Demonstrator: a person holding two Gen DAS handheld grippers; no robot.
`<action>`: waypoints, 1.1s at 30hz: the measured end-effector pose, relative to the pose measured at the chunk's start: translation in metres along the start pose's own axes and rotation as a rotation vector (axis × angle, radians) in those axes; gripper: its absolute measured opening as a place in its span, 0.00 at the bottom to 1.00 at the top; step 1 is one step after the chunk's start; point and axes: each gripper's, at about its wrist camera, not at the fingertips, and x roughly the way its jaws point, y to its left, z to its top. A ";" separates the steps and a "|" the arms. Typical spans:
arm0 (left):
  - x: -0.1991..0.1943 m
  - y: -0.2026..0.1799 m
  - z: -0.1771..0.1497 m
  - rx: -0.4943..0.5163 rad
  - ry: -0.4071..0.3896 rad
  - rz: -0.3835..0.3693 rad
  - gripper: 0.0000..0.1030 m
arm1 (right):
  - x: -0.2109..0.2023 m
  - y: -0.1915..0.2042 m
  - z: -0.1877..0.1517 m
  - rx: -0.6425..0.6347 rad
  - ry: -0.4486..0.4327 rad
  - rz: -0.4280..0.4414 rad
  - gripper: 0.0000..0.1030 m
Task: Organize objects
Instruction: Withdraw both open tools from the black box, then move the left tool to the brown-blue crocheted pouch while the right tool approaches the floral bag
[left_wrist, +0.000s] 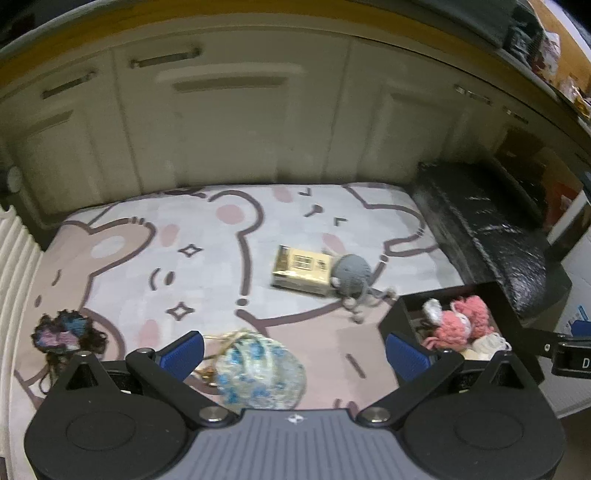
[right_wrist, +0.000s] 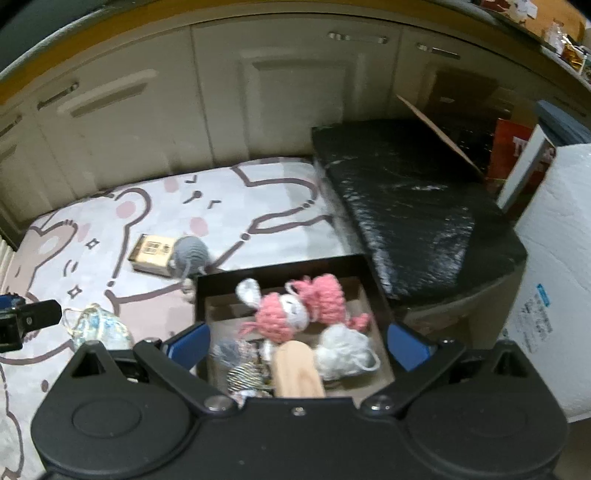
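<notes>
Blue-flowered pouch lies just ahead of the left gripper, probably nearest; both grippers' jaws spread, empty.

- My left gripper and my right gripper: black frames, blue pads.
- The rug: pale pink and white, brown-outlined cartoon bears, pink cheeks.
- The pouch: whitish with blue flowers.
- The small carton: yellow-tan with dark print.
- The knitted toy: grey.
- The doll: pink yarn, white face.
- The box: black walls.
- The wooden block: light tan.
</notes>
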 end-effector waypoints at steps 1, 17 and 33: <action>-0.001 0.005 0.000 -0.005 -0.003 0.007 1.00 | 0.000 0.004 0.001 -0.003 -0.005 0.006 1.00; -0.020 0.089 0.000 -0.071 -0.053 0.121 1.00 | 0.010 0.084 0.010 -0.067 -0.025 0.115 1.00; -0.026 0.164 0.004 -0.124 -0.079 0.233 1.00 | 0.027 0.142 0.019 -0.128 -0.078 0.229 1.00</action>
